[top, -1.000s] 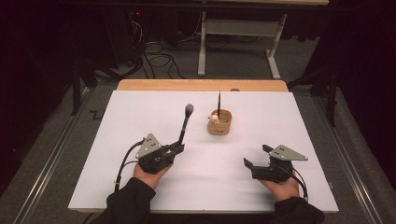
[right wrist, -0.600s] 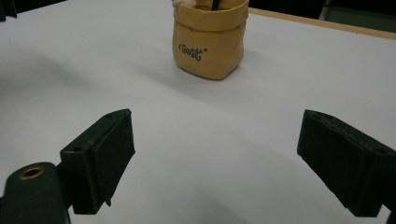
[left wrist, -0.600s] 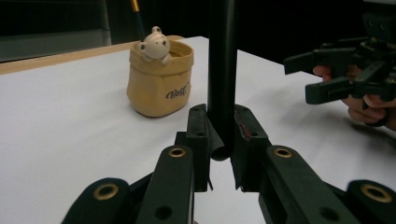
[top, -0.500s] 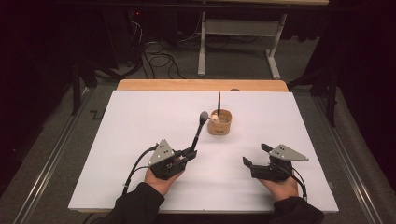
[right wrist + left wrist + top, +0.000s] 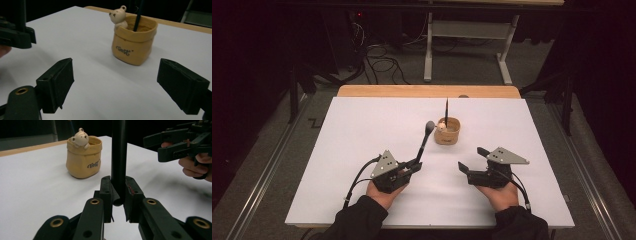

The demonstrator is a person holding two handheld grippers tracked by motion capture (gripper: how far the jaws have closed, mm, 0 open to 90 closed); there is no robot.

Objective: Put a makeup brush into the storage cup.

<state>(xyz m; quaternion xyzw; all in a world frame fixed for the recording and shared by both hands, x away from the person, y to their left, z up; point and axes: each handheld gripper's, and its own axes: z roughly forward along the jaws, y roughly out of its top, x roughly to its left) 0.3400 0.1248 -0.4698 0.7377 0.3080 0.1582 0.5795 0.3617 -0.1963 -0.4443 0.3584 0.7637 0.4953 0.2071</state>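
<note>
since a second ago the left gripper [image 5: 412, 167] has swung its load from mid-table toward the far edge, so the black-handled tool [image 5: 424, 141] now leans with its rounded head just beside the tan bear pot [image 5: 447, 131]. its jaws are clamped tight on the tool's lower end, seen plainly in the left gripper view. the right gripper [image 5: 473, 160] hovers near the table's near right corner, jaws spread wide with nothing between them, though they have just been closing a little. the pot stands near the middle of the white table [image 5: 337, 145], toward the far edge, with a dark stick [image 5: 446, 109] upright inside.
</note>
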